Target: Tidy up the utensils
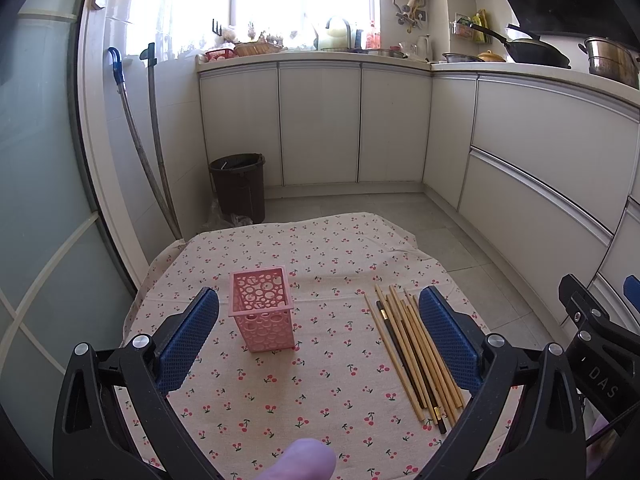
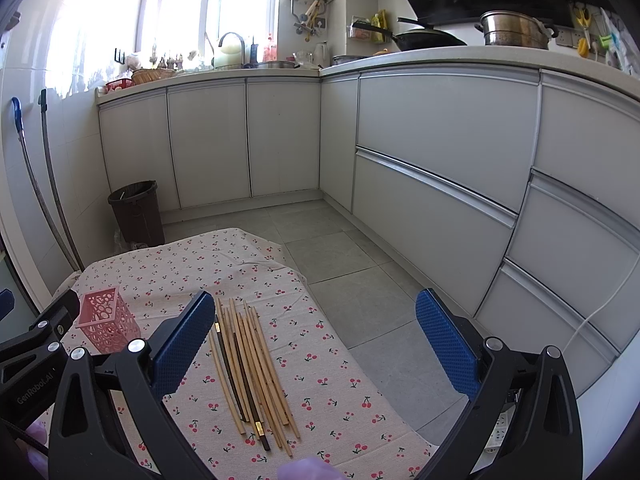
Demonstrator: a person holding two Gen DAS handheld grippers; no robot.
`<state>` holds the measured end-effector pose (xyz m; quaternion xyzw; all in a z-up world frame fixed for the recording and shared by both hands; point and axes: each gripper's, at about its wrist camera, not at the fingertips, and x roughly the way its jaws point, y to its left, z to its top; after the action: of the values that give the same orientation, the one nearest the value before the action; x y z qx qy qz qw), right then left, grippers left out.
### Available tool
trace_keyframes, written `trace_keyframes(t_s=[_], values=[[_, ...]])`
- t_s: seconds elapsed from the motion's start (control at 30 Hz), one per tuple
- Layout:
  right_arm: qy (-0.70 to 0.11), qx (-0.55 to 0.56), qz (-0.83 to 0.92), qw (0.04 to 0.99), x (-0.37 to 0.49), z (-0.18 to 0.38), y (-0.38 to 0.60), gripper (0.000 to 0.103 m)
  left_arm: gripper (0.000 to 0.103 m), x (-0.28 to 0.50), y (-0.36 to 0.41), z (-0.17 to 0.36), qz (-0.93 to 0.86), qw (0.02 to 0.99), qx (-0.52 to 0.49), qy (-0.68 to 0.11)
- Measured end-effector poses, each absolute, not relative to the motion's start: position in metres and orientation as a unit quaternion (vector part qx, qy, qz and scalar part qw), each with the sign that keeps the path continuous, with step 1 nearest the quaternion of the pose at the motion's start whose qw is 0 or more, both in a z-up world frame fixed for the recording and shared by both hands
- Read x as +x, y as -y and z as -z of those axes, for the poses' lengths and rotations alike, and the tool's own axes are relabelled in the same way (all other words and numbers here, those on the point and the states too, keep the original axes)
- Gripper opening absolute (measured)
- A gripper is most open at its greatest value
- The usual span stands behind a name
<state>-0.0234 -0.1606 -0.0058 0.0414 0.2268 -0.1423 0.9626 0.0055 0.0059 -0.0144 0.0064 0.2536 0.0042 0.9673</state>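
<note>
A pink perforated utensil holder [image 1: 262, 312] [image 2: 107, 324] stands upright and looks empty on the cherry-print tablecloth [image 1: 280, 400] [image 2: 340, 400]. To its right lies a bundle of several bamboo chopsticks [image 1: 416, 360] [image 2: 252, 372], with two dark ones among them. My left gripper [image 1: 320, 336] is open above the cloth, the holder between its blue pads and slightly ahead. My right gripper [image 2: 316, 344] is open too, its left pad [image 2: 182, 344] just left of the chopsticks. The right gripper's body [image 1: 600, 344] shows at the edge of the left wrist view.
The table sits low in a kitchen with white cabinets [image 2: 440, 152] ahead and to the right. A dark brown waste bin [image 1: 240, 188] stands on the tiled floor [image 2: 340, 256] beyond the table. Two poles [image 1: 152, 160] lean on the left wall. Gloved fingertips [image 1: 304, 460] show at the bottom.
</note>
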Motion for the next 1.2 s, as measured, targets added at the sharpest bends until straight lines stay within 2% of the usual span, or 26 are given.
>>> trace_keyframes(t_s=[0.63, 0.9, 1.03, 1.2], values=[[-0.226, 0.046, 0.146, 0.962, -0.025, 0.011, 0.162, 0.098, 0.096, 0.012, -0.007, 0.017, -0.021, 0.960, 0.003, -0.278], [-0.263, 0.107, 0.119, 0.951, -0.013, 0.008, 0.183, 0.098, 0.096, 0.035, -0.007, 0.045, -0.009, 0.931, -0.004, -0.365], [-0.285, 0.155, 0.086, 0.942, 0.003, -0.008, 0.199, 0.098, 0.096, 0.049, 0.012, 0.080, 0.044, 0.893, 0.017, -0.448], [-0.319, 0.210, 0.017, 0.924, 0.036, -0.030, 0.218, 0.098, 0.096, 0.058, 0.035, 0.118, 0.061, 0.860, 0.020, -0.505]])
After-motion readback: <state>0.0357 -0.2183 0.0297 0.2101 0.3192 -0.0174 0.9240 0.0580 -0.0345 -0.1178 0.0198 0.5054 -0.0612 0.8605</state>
